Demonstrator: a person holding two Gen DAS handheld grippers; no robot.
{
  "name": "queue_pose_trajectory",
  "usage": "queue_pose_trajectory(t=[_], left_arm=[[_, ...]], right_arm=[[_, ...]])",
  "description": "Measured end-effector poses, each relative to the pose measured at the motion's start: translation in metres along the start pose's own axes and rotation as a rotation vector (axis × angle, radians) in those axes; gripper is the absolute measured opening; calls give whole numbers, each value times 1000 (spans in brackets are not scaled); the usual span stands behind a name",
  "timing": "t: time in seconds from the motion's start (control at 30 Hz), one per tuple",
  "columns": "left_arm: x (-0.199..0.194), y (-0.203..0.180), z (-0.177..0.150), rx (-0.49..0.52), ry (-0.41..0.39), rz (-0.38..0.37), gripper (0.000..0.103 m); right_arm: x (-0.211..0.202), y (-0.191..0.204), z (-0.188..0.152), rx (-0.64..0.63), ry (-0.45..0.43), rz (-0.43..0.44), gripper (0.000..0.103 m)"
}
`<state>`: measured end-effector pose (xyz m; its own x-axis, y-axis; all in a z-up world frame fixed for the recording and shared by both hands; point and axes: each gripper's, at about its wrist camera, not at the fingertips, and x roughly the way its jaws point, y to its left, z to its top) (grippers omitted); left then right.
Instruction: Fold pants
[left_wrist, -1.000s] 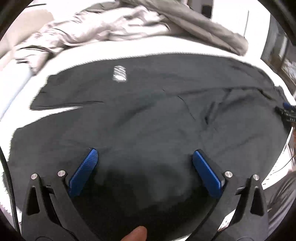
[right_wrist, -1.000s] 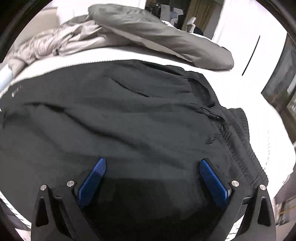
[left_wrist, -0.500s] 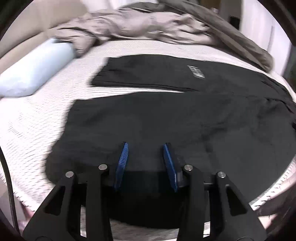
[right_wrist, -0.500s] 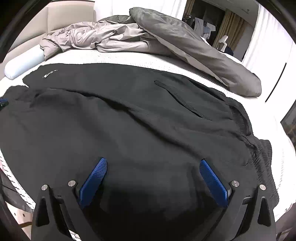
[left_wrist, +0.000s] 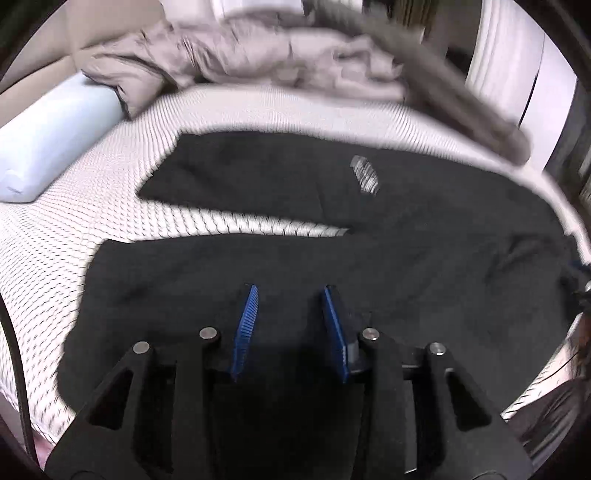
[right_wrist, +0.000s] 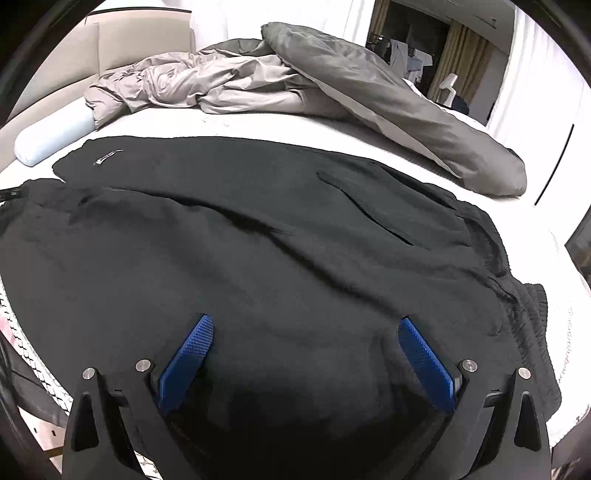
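Black pants (left_wrist: 369, 266) lie spread flat on the white mattress (left_wrist: 74, 229), legs running toward the pale blue bolster (left_wrist: 48, 147), waistband (right_wrist: 517, 280) toward the right side of the bed; laid out like this so a leg can be lifted over its twin. The two legs are apart at the cuffs, a wedge of mattress showing between them, so the lengthwise fold looks not yet done. Left gripper (left_wrist: 290, 295) sits over the near leg close to its outer edge, jaws closing and already narrow; fabric lies under and between the blue pads (left_wrist: 247, 325), but whether they pinch a ridge of cloth yet, cannot tell, no bunching visible and the view is blurred. Likely it is going for a pinch on the near leg to carry it across. Right gripper (right_wrist: 301, 321) hovers over the hip area near the waistband, jaws wide and released, nothing gripped, probably waiting to take the upper edge so both ends lift together. Crumpled grey duvet (right_wrist: 332, 85) is heaped at the far side, well clear of the pants.
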<state>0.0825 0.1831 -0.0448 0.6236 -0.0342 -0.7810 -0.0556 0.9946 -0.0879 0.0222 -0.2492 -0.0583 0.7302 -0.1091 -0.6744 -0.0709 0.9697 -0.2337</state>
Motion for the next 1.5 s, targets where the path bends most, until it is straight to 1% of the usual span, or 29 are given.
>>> queue_pose_trajectory(t=[0.07,0.1,0.17,0.23,0.27,0.33,0.37,0.4,0.43,0.47,0.5,0.53,0.6,0.67,0.73,0.8,0.83,0.87,0.93,1.0,1.03,1.07,1.13,1.17,1.23,1.27,1.33,1.43,1.5], left_arm=[[15,6,-3,5,9,101,37],[14,16,-7,-31,-9,116,45],[9,33,-10,-97,-27,117,46],[2,40,-13,-121,-39,145,46],[-3,40,-15,-138,-44,137,46],[-20,29,-18,-126,-54,78,46],[-30,14,-19,-92,-72,47,46],[-40,-7,-20,-50,-99,30,49],[-47,-26,-22,-11,-118,10,58],[-54,-50,-26,33,-139,-27,64],[-57,-73,-30,75,-151,-75,76],[-56,-95,-33,126,-151,-126,83],[-49,-132,-41,218,-125,-208,83],[-33,-152,-50,270,-78,-226,83],[-15,-155,-57,249,-17,-204,84],[-12,-150,-59,201,-7,-237,84],[-15,-150,-59,201,-16,-238,85],[-13,-152,-60,202,-20,-230,86],[-10,-153,-62,203,-16,-224,86],[-7,-153,-58,210,-18,-216,87],[-7,-155,-58,210,-16,-212,88],[-7,-154,-57,209,-15,-206,88],[-6,-147,-45,186,-17,-208,88],[-10,-148,-42,173,-19,-231,88],[-19,-152,-30,146,-45,-260,88],[-25,-156,-22,140,-75,-257,88],[-28,-161,-4,132,-99,-248,88],[-27,-171,28,102,-112,-274,88],[-18,-180,54,99,-118,-271,88]], right_arm=[[2,2,0,-7,6,2,102],[2,2,-1,-9,9,-1,102],[4,-1,-2,-7,18,-18,102],[6,-7,-4,20,37,-38,102],[8,-13,-4,45,47,-44,102],[10,-20,-5,88,62,-35,102],[10,-20,-5,97,64,-28,102],[8,-18,-4,95,60,-17,102],[7,-15,-3,85,54,-5,102],[4,-7,-2,62,45,21,102],[1,2,0,34,36,47,102],[0,13,1,5,33,69,102],[0,31,3,-31,43,134,102],[3,45,1,-56,78,197,102],[4,48,-6,-103,93,182,102],[0,34,-13,-116,89,159,102],[-2,17,-18,-103,88,122,102],[-4,1,-22,-75,88,93,102],[-4,-48,-34,62,101,6,102],[-5,-105,-51,274,115,-97,102],[-5,-123,-56,366,112,-99,99],[-4,-129,-57,416,106,-67,99],[-7,-121,-49,402,88,-102,100],[-11,-112,-43,373,70,-105,100],[-20,-91,-26,338,11,-65,100],[-22,-85,-19,334,-6,-50,100],[-21,-69,3,332,-34,5,100],[-9,-50,33,319,-22,42,100],[4,-33,59,291,-3,56,100]])
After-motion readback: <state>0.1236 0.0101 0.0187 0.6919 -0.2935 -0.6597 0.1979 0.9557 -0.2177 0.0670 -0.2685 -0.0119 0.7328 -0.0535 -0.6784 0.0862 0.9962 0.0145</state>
